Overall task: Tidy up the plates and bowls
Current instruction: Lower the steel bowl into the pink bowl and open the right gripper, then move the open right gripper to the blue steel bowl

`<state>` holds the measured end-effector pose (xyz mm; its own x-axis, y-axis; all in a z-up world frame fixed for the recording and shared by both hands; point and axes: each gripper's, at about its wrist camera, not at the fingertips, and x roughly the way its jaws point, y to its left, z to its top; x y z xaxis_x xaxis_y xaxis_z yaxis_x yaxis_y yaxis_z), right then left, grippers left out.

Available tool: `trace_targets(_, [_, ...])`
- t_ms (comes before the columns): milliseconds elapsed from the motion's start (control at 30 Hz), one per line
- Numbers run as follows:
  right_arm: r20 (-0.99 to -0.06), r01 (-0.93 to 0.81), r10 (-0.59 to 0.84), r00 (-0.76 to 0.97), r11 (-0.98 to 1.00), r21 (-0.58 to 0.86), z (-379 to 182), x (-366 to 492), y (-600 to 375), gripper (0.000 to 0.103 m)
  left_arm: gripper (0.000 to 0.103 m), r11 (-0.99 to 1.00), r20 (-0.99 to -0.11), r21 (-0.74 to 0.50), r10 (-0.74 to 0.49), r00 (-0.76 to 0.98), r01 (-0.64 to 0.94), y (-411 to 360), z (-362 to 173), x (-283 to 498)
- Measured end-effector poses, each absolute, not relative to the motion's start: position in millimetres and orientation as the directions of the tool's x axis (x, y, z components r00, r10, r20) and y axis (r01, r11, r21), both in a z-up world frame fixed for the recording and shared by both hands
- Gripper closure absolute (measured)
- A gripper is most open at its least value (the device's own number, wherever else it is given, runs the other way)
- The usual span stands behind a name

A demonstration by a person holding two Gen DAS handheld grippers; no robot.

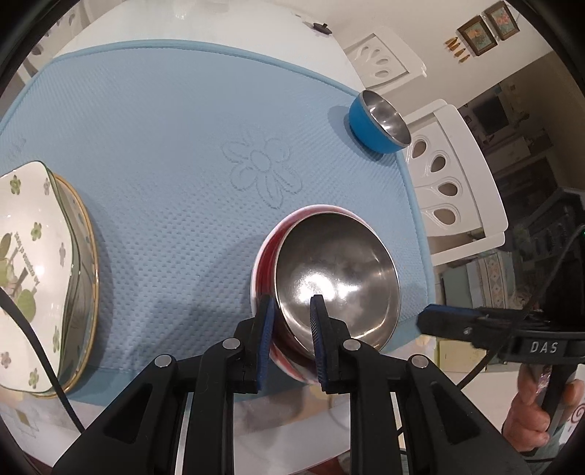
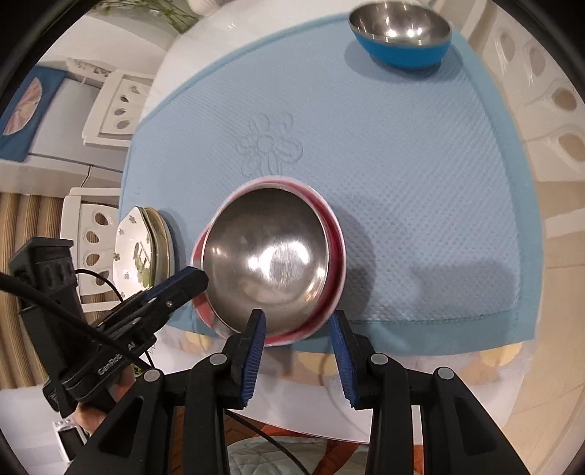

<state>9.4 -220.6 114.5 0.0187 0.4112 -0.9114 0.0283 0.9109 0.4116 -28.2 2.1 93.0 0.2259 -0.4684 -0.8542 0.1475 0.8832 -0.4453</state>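
A steel-lined bowl (image 1: 334, 277) sits tilted inside a red-and-white bowl (image 1: 265, 252) on the blue mat (image 1: 164, 146). My left gripper (image 1: 292, 321) is shut on the near rim of this stack, one finger outside, one inside. The stack also shows in the right wrist view (image 2: 265, 263), with the left gripper's fingers (image 2: 182, 285) at its left edge. My right gripper (image 2: 298, 332) is open just in front of the stack's near rim, not touching it. A blue steel-lined bowl (image 1: 378, 122) stands at the mat's far right corner (image 2: 400, 33). Stacked plates (image 1: 40, 277) lie at the left.
The top plate is white and square with green flowers, over a gold-rimmed round plate (image 2: 146, 252). White chairs (image 1: 449, 182) stand around the white table (image 1: 204, 22). A small black object (image 1: 321, 27) lies at the far table edge.
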Motion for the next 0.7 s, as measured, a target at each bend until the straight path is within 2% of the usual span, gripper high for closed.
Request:
trace_targets(433, [-0.901,0.024,0.433,0.036,0.901,0.434,118,8,-236,0.068,0.085,0.883,-0.849,-0.431,-0.467,0.249,0.185,-12,112,-16])
trace_targets(633, [-0.867,-0.005,0.473,0.156,0.878,0.479,148,16,-250,0.068,0.085,0.885,-0.841,-0.393,-0.456,0.291,0.251,-29,140,2])
trace_targets(700, [-0.846,-0.015,0.495,0.201,0.865,0.502,160,20,-257,0.068,0.082,0.883,-0.834,-0.387,-0.458,0.308,0.265,-36,151,12])
